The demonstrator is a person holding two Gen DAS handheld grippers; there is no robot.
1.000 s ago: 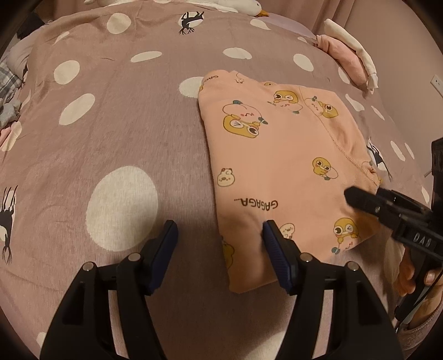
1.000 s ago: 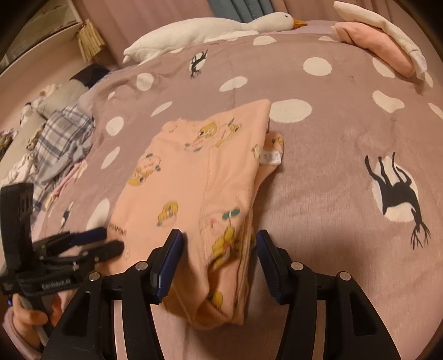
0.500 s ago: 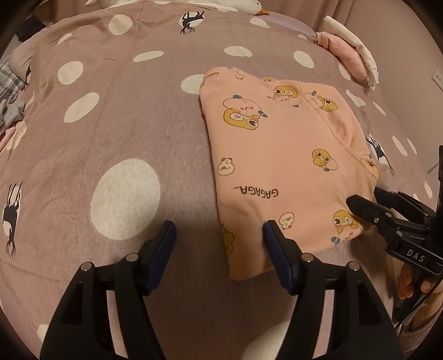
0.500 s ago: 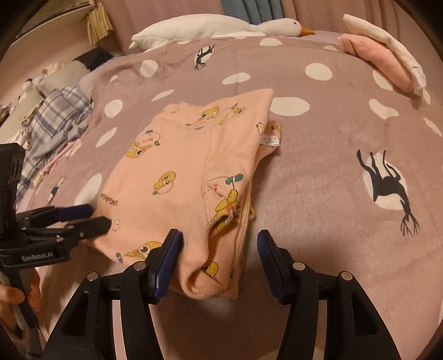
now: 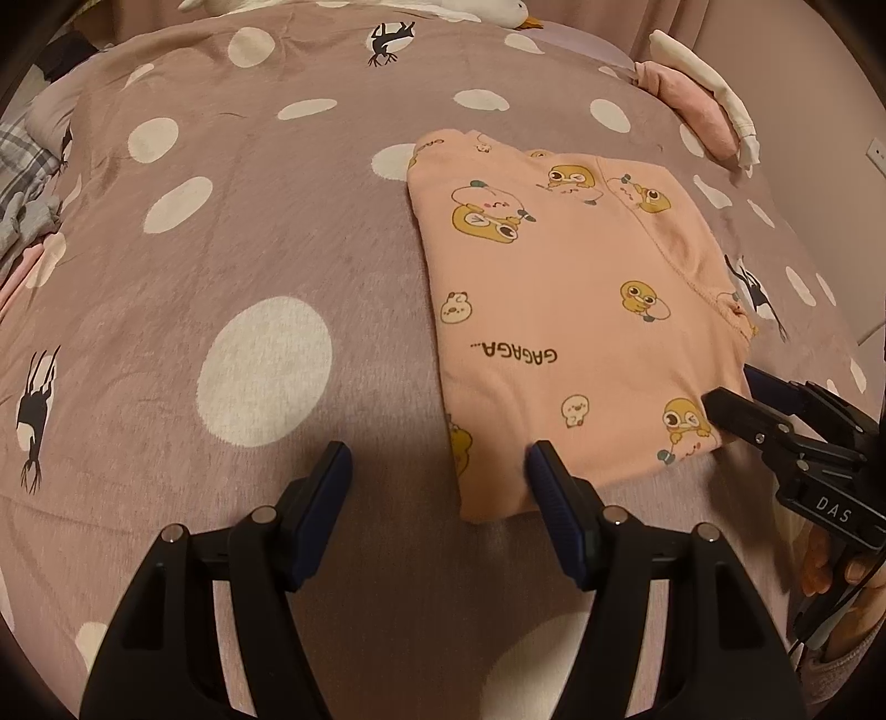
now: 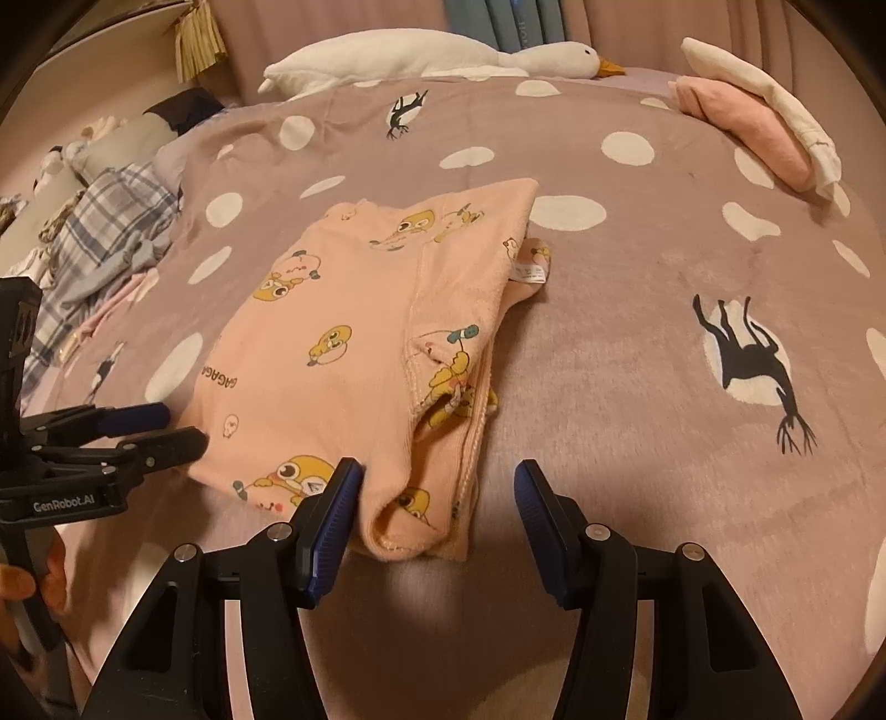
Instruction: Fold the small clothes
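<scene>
Big bed with a dusty pink spotty blanket [image 6: 637, 310], white toy goose [image 6: 443, 55] by pink curtains [image 6: 332, 22], warm dim light

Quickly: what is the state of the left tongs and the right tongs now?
Left tongs: open, holding nothing, at the pink garment corner.
Right tongs: open, straddling the garment's near edge, not gripping.

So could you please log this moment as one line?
left claw: open | right claw: open | peach garment: folded on bedspread
</scene>
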